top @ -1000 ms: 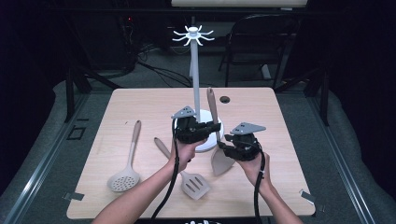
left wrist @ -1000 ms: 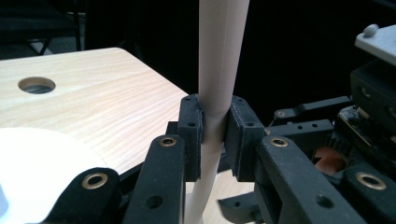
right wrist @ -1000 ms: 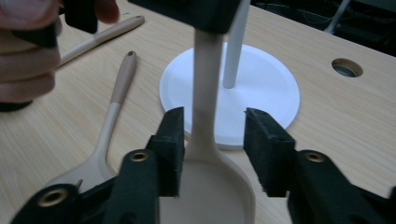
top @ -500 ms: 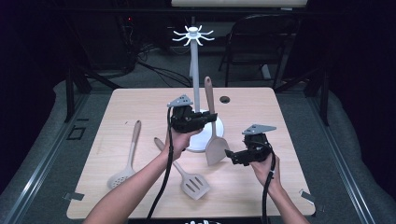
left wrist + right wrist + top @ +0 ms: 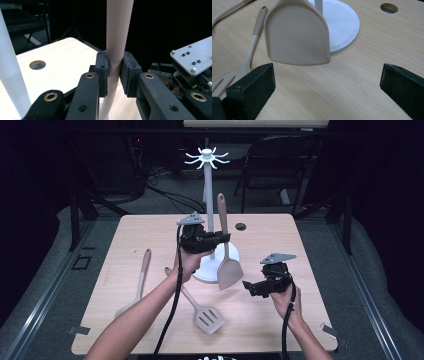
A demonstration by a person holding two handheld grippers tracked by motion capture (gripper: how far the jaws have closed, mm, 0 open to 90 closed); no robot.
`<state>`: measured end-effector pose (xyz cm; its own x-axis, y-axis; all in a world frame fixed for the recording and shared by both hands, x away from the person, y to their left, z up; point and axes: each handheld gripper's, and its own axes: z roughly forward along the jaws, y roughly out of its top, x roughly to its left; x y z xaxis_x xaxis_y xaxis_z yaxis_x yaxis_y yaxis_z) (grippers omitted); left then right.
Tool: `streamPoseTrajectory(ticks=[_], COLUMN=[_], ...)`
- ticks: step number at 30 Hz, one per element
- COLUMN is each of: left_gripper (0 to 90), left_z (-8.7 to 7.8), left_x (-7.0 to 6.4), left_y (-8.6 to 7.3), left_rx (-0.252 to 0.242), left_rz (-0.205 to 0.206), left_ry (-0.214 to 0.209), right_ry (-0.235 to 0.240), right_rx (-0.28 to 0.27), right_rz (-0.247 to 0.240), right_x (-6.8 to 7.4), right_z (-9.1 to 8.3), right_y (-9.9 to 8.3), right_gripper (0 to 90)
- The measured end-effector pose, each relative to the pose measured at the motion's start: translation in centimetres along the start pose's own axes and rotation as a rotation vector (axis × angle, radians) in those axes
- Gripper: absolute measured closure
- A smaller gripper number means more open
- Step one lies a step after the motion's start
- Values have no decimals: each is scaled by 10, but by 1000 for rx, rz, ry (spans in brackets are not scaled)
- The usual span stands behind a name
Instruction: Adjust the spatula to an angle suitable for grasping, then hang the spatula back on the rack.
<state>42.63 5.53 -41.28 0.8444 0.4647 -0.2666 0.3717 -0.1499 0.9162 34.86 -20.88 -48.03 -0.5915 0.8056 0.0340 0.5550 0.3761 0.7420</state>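
My left gripper (image 5: pixel 222 238) is shut on the handle of a beige solid spatula (image 5: pixel 230 272), which hangs upright above the table with its blade down, in front of the white hook stand (image 5: pixel 206 195). In the left gripper view the pads (image 5: pixel 102 75) clamp the spatula handle (image 5: pixel 117 30) from both sides, and the stand's pole (image 5: pixel 10 75) is at the left. My right gripper (image 5: pixel 251 287) is open, low over the table, right of the blade. Its pads (image 5: pixel 252 87) are wide apart, with the spatula blade (image 5: pixel 297 37) floating ahead of them, untouched.
A slotted spatula (image 5: pixel 207 317) lies on the wooden table (image 5: pixel 280 235) near the front, its handle (image 5: pixel 254 37) beside the stand's round base (image 5: pixel 342 25). A long-handled skimmer (image 5: pixel 142 270) lies at the left. A cable hole (image 5: pixel 241 226) sits at the back.
The left gripper has lifted the solid spatula upright beside the stand. The right gripper has drawn away from it, to the right and toward the front, with open jaws.
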Motion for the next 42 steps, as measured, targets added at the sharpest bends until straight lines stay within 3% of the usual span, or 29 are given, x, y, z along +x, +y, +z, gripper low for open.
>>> streamPoseTrajectory(ticks=[21, 42], left_gripper=[776, 776], left_z=[-6, -10], left_x=[3, 0], left_y=[21, 48], left_rx=[2, -29], left_rz=[54, 78], left_ry=[9, 1], right_ry=[2, -2], right_rx=[14, 28], right_rz=[5, -8], right_x=[-1, 1], right_z=[2, 3], right_y=[-1, 0], right_gripper=[0, 5])
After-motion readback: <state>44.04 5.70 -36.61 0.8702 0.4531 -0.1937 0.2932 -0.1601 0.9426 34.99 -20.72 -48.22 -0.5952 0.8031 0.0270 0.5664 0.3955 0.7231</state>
